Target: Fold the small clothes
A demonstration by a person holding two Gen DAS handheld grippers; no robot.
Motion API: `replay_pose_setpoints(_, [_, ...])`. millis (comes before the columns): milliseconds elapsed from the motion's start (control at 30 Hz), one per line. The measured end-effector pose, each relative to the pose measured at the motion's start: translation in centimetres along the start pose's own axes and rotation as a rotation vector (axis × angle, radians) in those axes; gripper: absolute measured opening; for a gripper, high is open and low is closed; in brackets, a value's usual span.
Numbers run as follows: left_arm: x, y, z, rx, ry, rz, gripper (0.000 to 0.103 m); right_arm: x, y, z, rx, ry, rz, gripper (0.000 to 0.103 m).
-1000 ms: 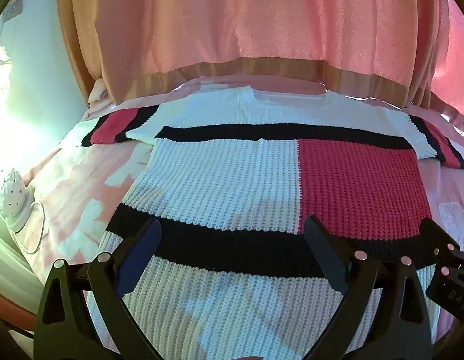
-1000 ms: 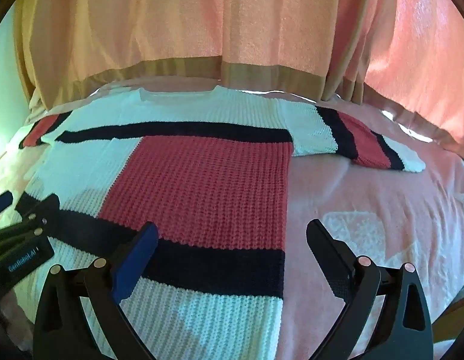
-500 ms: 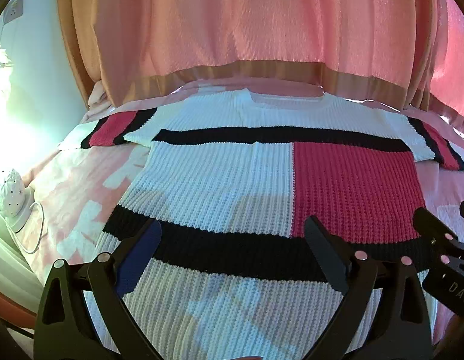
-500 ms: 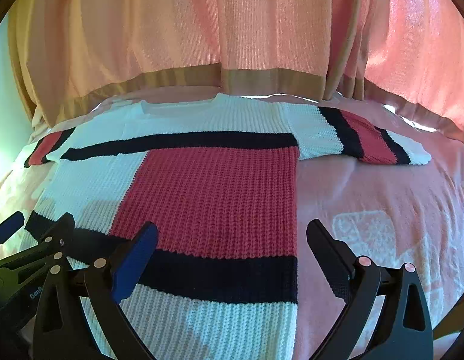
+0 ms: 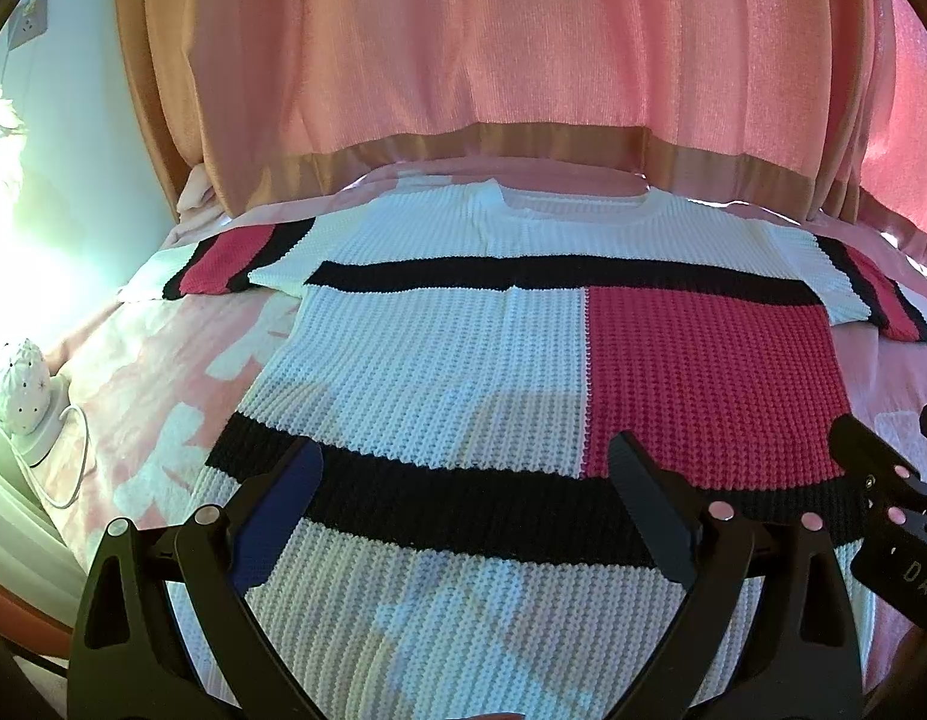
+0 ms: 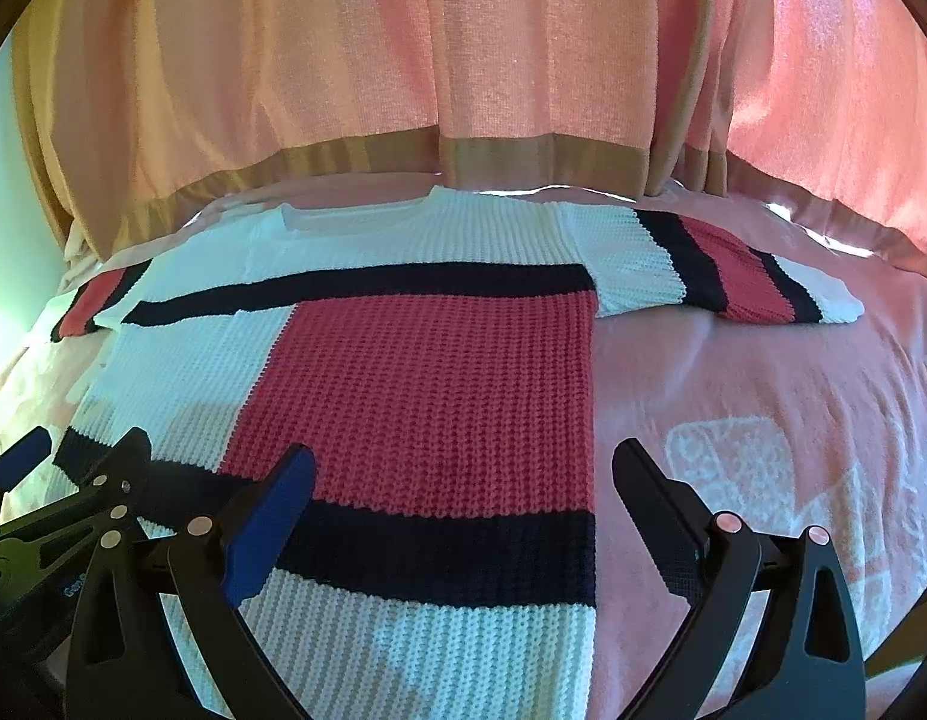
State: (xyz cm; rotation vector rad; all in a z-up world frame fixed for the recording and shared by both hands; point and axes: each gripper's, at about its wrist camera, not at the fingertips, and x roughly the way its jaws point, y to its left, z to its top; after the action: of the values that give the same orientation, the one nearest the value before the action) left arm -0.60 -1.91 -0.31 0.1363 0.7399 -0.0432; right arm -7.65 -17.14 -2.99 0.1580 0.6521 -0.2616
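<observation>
A knitted sweater (image 5: 439,360) (image 6: 427,384) in white, black and red blocks lies flat on a pink bedspread (image 5: 163,396) (image 6: 763,408), neck towards the curtains, both short sleeves spread sideways. My left gripper (image 5: 463,498) hovers open over the lower left half of the sweater, nothing between its fingers. My right gripper (image 6: 463,510) hovers open over the sweater's lower right edge, also empty. Each gripper shows at the edge of the other's view: the right gripper's fingers (image 5: 871,480) and the left gripper's fingers (image 6: 103,468).
Pink curtains (image 5: 493,48) (image 6: 463,60) with a brown hem hang down to the bed's far side. A white dotted lamp-like object (image 5: 19,390) with a cord sits left of the bed. A pale wall with a socket (image 5: 31,18) is at far left.
Both grippers have pulled back a little towards the sweater's hem and tilted up; the sweater sits lower and farther in both views. The sweater itself has not moved. Both stay open.
</observation>
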Motion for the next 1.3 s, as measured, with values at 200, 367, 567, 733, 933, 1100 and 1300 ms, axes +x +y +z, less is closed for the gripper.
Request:
replay_pose_setpoints(200, [0.0, 0.0, 0.1, 0.006, -0.003, 0.001, 0.094, 0.0, 0.4, 0.0, -0.004, 0.0, 0.0, 0.097])
replay_pose_setpoints(367, [0.0, -0.1, 0.0, 0.01, -0.007, 0.007, 0.094, 0.0, 0.6, -0.1, -0.006, 0.0, 0.0, 0.098])
replay_pose_setpoints(567, [0.0, -0.1, 0.0, 0.01, -0.009, 0.004, 0.094, 0.1, 0.8, -0.1, -0.007, 0.003, 0.001, 0.097])
replay_pose_setpoints(733, [0.0, -0.2, 0.0, 0.014, -0.011, 0.002, 0.094, 0.1, 1.0, -0.2, -0.01, 0.004, 0.005, 0.097])
replay_pose_setpoints(933, [0.0, -0.2, 0.0, 0.012, -0.011, 0.006, 0.094, 0.1, 1.1, -0.2, -0.01, 0.005, 0.007, 0.097])
replay_pose_setpoints(1100, [0.0, -0.3, 0.0, 0.013, -0.011, 0.007, 0.094, 0.2, 1.2, -0.2, -0.012, 0.006, 0.006, 0.098])
replay_pose_setpoints(1300, [0.0, -0.2, -0.1, 0.013, -0.011, 0.005, 0.094, 0.2, 1.3, -0.2, -0.011, 0.006, 0.006, 0.097])
